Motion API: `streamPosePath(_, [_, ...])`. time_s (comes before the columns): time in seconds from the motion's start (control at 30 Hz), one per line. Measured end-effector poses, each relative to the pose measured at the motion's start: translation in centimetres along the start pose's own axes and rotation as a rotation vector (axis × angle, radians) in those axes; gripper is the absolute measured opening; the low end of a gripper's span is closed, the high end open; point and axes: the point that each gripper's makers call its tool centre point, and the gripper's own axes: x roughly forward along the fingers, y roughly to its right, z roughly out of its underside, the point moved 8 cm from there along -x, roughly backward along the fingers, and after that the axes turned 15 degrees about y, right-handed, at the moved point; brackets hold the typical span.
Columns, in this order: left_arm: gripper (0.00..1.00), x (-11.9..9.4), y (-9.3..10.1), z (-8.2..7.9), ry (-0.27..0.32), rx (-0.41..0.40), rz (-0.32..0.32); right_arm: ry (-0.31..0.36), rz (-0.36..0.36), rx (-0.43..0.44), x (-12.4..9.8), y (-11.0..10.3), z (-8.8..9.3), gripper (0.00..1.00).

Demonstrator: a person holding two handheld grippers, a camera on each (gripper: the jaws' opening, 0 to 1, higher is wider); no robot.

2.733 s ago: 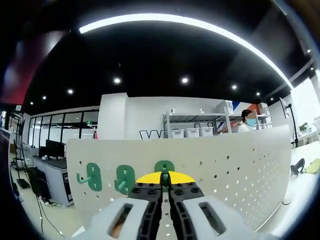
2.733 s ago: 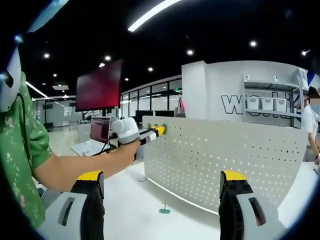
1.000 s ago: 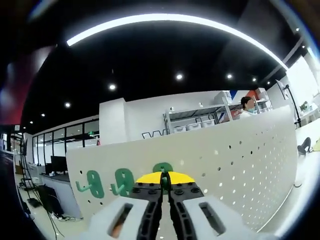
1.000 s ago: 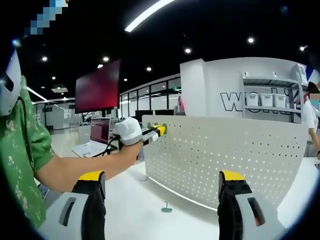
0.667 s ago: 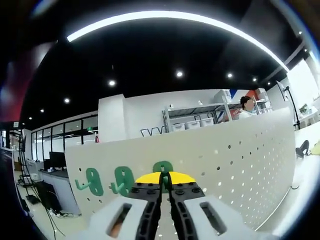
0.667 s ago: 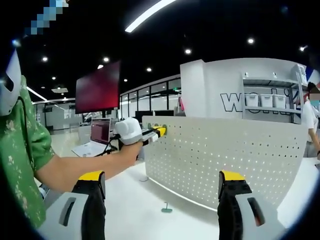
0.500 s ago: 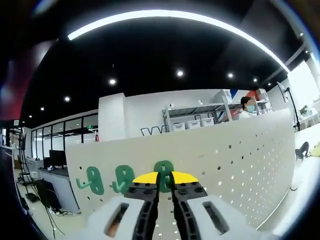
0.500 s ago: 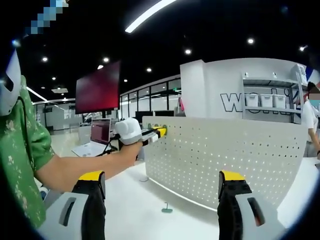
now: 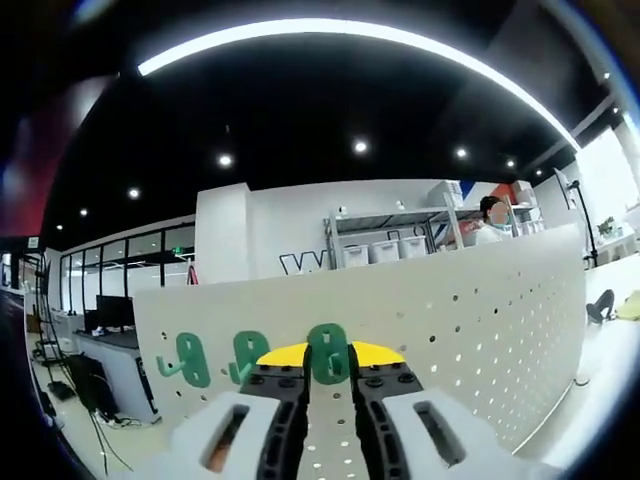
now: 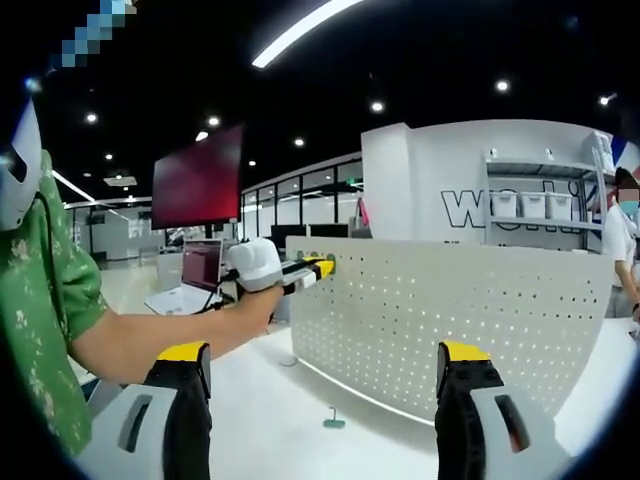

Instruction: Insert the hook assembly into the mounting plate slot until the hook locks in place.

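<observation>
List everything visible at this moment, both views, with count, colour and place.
Pegboard: one, white, perforated, standing upright on the table.
Hooks: three, green, in a row on the pegboard's upper left; the third hook sits between the left claw's open jaws, the other two to its left.
Loose hook: one, green, on the table in front of the pegboard.
Table: one, white.
Laptop: one, open, behind the person's arm.
Shelf with bins: one, back wall.
Left claw: yellow-tipped, open, at the pegboard.
Right claw: yellow-tipped, open, held back.
Person's arm: green sleeve, holding the left claw.
</observation>
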Motion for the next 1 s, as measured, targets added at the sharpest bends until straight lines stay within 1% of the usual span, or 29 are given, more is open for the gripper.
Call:
streamPosePath(0.57, [0.27, -1.2, 0.3, -1.2, 0.001, -0.005, 0.009, 0.01, -0.009, -0.005, -0.5, -0.8, -0.5, 0.96])
streamPosePath(0.77, [0.3, -2.0, 0.5, -1.6, -0.005, -0.006, 0.016, 0.016, -0.012, -0.009, -0.7, -1.1, -0.8, 0.96])
streamPosePath(1.0, [0.35, -3.0, 1.0, -2.1, -0.019, -0.018, 0.029, 0.012, -0.014, -0.017, -1.1, -1.4, -0.9, 0.96])
